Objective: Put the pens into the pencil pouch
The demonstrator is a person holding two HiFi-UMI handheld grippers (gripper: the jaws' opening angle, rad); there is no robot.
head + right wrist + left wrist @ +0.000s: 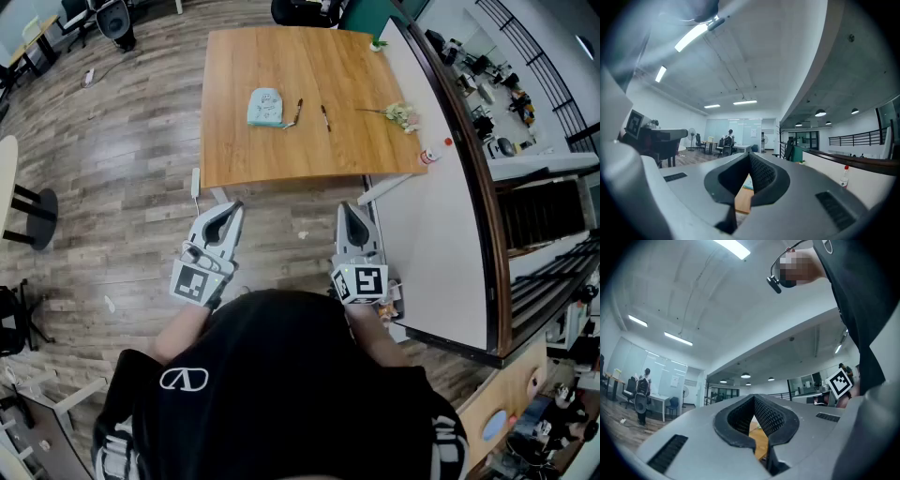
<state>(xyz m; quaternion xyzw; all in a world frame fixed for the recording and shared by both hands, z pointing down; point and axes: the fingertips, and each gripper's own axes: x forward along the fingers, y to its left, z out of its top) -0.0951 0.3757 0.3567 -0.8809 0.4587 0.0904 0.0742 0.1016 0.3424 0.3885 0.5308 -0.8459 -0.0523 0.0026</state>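
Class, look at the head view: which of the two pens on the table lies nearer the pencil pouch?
The pen on the left, close beside the right edge of the pale blue pouch; the other pen lies apart, farther right.
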